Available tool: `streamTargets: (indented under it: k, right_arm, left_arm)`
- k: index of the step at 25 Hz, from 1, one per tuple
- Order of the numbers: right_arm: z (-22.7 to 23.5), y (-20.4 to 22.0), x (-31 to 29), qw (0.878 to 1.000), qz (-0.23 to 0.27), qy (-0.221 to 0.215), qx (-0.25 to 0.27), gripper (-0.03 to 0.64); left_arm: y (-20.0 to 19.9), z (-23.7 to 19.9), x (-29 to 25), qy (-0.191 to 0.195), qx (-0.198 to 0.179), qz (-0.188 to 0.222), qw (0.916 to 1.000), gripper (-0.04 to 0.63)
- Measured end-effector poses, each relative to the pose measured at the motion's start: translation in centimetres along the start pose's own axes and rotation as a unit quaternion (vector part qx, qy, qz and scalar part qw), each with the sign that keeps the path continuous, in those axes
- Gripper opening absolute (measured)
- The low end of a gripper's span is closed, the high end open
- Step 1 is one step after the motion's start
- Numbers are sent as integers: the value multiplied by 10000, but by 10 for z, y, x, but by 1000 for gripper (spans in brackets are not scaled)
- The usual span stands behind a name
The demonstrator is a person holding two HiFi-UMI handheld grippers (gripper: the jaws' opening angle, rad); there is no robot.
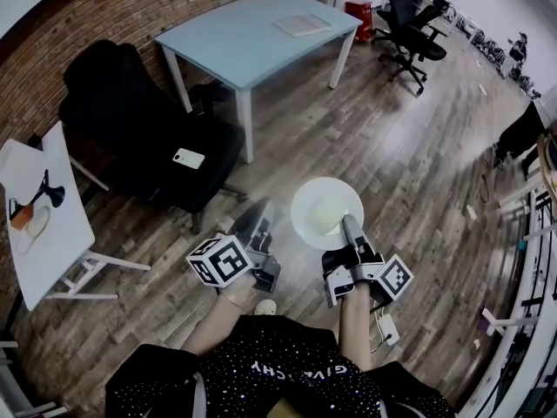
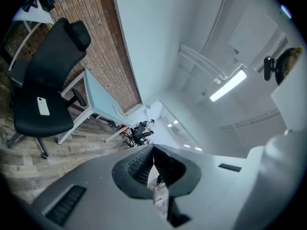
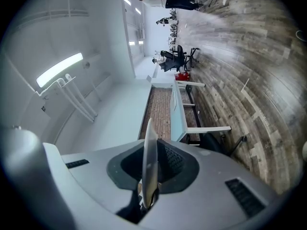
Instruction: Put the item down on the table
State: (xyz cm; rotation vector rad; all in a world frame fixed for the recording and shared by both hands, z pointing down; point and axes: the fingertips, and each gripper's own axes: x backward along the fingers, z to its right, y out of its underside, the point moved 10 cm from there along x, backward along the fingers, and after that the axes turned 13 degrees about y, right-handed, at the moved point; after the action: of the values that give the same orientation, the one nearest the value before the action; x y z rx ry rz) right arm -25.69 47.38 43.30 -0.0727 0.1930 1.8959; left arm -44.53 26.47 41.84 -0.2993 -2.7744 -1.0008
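Plate (image 1: 324,212): white, round, held in the air over the wooden floor, in front of the person. It is not on any desk. A paler patch shows on its face; cannot tell if that is glare or something lying on it.

Right gripper (image 1: 352,233): clamped on the plate's near rim. In the right gripper view the plate (image 3: 149,157) stands edge-on between the pads, which press it from both sides.

Left gripper (image 1: 252,225): just beside the plate, not touching it. In its own view the jaws are drawn together with nothing between them (image 2: 153,169).

Nearest candidate, the blue desk (image 1: 244,42): well apart from the plate, across open floor. A flat pale sheet (image 1: 302,24) lies near its far right corner; the near edge and near left corner look bare. A black chair (image 1: 165,138) carrying a white phone (image 1: 189,158) stands by the near left corner.

Risks (judgement):
- One-sided rim pinch; a tilt while carrying could let the plate pivot or slip and break on the floor.
- Coming in low could knock the plate on the desk's near edge.
- Letting go before it lies flat could make it rock or slide.

Writing: pale lettering on the person's black top (image 1: 287,373), upside down here, seems to read "GIVENCHY". Marker cubes carry only patterns.
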Motion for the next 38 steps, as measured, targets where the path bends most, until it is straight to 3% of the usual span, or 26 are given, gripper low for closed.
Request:
streamTargets:
  k: [16, 38]
  right_arm:
    - [15, -45, -40, 9998, 112, 29, -190, 37]
    - [-24, -253, -283, 9985, -536, -140, 3, 37]
  left_arm:
    - [1, -46, -49, -262, 116, 56, 9996, 11]
    - [-53, -145, -313, -521, -32, 620, 9967, 11]
